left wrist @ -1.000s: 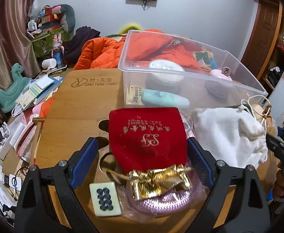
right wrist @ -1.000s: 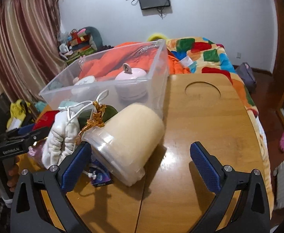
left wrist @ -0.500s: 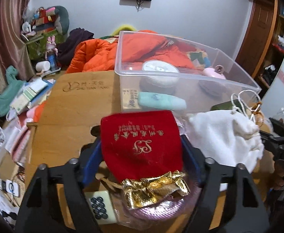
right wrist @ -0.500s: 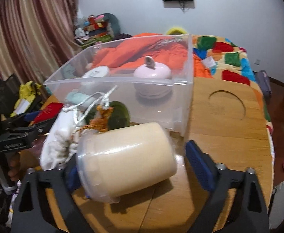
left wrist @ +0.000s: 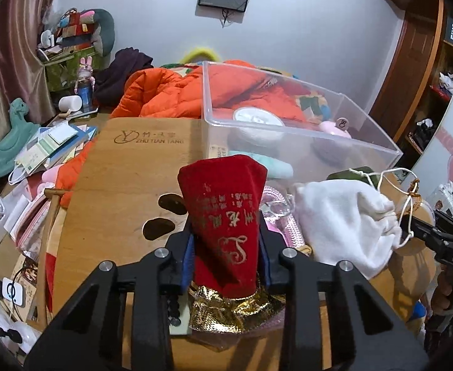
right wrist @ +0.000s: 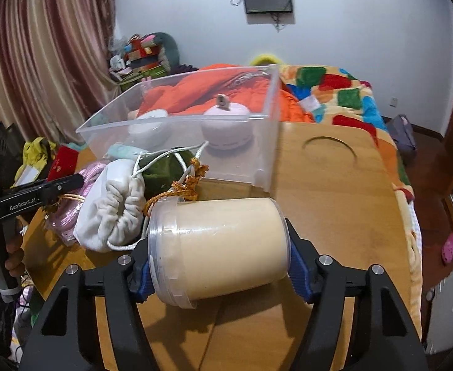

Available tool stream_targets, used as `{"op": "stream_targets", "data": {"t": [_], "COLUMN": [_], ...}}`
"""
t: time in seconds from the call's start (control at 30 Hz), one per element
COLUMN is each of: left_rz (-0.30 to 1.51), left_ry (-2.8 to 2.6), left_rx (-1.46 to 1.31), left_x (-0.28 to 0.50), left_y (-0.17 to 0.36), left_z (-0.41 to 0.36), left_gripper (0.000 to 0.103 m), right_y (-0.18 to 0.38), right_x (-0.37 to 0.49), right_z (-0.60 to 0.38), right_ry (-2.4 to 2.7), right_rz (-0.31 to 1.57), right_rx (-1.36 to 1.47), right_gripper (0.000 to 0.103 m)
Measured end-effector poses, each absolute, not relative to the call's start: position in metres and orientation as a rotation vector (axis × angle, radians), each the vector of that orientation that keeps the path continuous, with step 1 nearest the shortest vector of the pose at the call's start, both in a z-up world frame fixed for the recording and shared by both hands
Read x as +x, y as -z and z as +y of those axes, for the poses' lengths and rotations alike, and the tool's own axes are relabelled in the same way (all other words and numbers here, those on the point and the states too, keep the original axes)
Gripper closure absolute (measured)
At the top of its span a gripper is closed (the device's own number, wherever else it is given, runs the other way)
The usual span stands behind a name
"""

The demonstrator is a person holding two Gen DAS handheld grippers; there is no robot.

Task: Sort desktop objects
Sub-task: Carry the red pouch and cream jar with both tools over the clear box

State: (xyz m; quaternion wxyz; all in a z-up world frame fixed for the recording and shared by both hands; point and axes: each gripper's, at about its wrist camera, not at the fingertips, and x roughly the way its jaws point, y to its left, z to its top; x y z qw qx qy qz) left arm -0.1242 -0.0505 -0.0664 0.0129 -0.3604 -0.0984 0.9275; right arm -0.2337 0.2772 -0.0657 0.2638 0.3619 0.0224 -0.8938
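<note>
Left gripper: jaws just closed and clamped on the red velvet pouch, gold-trimmed mouth toward the camera, body bunched and tilted up off the wooden surface. Under and beside the pouch, a pink coiled cord in a clear bag; at lower left, a pale tile with dark dots, mostly hidden by the gripper frame. Just right, a white drawstring bag, its cords trailing toward the other tool.

Right gripper: jaws also just drawn in, pressed on both ends of a cream-filled clear jar lying on its side. Crowded against the jar's lid end: the white bag, an orange braided cord and a dark green item.

Directly behind both, a clear plastic bin with a white round tin, a pink lidded pot and a mint tube inside. Beyond it, an orange jacket and a patchwork blanket.
</note>
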Motion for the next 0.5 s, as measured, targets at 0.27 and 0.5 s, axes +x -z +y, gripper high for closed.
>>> {"op": "stream_targets", "data": {"t": [0.27,0.5], "left_rz": [-0.272,-0.272], "left_ry": [-2.912,-2.932], "left_rx": [-1.028,-0.961], "left_x": [-0.109,-0.100], "left_y": [0.047,0.028], "left_z": [-0.041,-0.044], "left_gripper": [0.071,0.071], "right_y": [0.036,0.017], "right_x": [-0.214,-0.211], "right_z": [0.298,0.298], "right_ry": [2.487,2.491], "right_rz": [0.027,0.021], "right_rx": [0.893,0.845], "right_gripper": [0.039,0.039]}}
